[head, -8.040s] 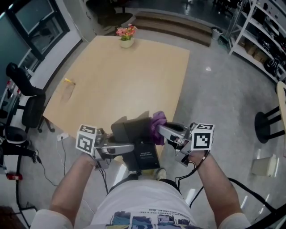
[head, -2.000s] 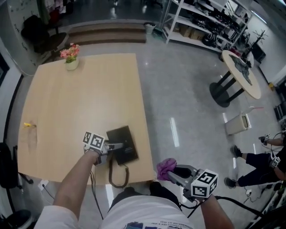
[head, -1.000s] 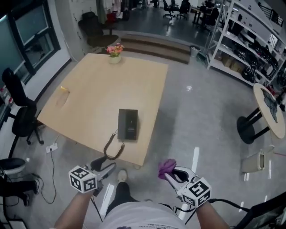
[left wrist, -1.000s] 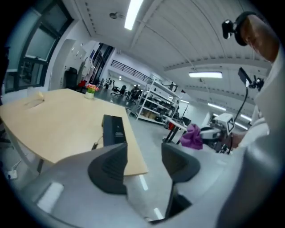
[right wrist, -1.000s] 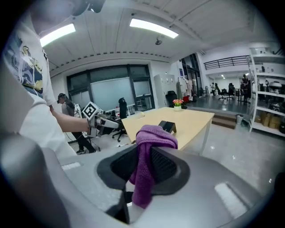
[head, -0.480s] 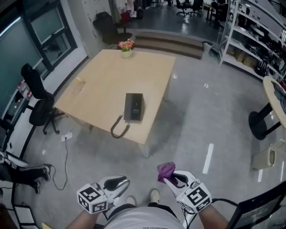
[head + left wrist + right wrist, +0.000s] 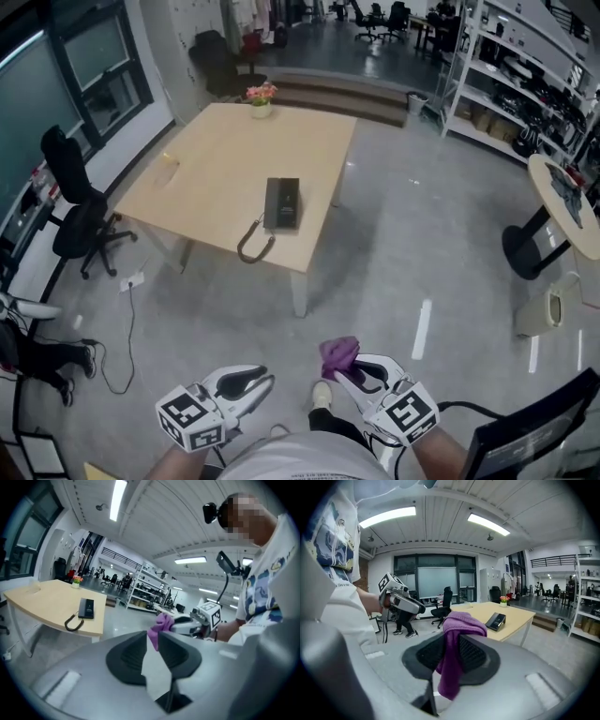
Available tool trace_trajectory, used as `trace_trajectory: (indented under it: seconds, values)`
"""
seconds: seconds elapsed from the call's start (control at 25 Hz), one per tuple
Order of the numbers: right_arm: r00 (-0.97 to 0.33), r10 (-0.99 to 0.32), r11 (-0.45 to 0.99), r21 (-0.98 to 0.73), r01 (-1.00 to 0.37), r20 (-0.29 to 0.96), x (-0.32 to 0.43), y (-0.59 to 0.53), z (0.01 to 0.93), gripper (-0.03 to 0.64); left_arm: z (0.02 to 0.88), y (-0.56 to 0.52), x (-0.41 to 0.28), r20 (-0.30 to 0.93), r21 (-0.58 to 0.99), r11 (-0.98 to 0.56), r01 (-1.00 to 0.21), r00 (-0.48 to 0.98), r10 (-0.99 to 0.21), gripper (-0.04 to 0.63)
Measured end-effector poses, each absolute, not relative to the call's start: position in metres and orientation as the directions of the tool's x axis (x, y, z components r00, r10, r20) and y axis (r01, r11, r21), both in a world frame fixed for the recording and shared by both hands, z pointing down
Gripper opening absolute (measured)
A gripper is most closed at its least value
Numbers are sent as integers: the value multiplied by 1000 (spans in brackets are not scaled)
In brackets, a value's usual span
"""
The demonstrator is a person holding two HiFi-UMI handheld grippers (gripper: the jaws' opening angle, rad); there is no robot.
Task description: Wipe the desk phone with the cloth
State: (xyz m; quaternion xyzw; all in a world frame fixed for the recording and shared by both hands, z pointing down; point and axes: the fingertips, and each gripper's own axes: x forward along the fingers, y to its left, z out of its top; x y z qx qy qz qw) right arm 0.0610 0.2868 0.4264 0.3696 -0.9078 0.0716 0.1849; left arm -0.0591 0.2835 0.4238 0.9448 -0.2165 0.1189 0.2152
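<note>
The black desk phone (image 7: 282, 202) lies near the front edge of the wooden table (image 7: 216, 159), its coiled cord (image 7: 251, 247) hanging over that edge. It also shows far off as the phone (image 7: 86, 608) and the phone (image 7: 496, 619). Both grippers hang over the floor, well short of the table. My left gripper (image 7: 265, 378) is shut and its jaws have just been closing with nothing between them; in its own view the left gripper (image 7: 152, 637) is bare. My right gripper (image 7: 352, 368) is shut on the purple cloth (image 7: 337, 353), and the cloth (image 7: 454, 639) drapes down between its pads.
A flower pot (image 7: 261, 97) stands at the table's far edge. An office chair (image 7: 75, 202) is left of the table and a person's legs (image 7: 42, 356) show at the far left. A round table (image 7: 567, 202), a white bin (image 7: 542, 314) and shelves (image 7: 525, 56) stand to the right.
Both grippers and the view have drawn back from the table, so the phone looks smaller and farther. The left jaws have closed. The cloth stays in the right gripper.
</note>
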Motion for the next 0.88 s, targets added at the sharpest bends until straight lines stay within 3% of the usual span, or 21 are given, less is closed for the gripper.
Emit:
trace_trajectory:
  seconds: [0.32,0.88]
  values:
    - [-670,-627,734,15,-679,397,-10,340,421,89,430,336,-131,311,388,-775,-498,863,-399,81]
    - [-664,-604,746,19,-666,440,-56,406,427,89,450,401,-161,327,410,-779,-474,874,-359,81]
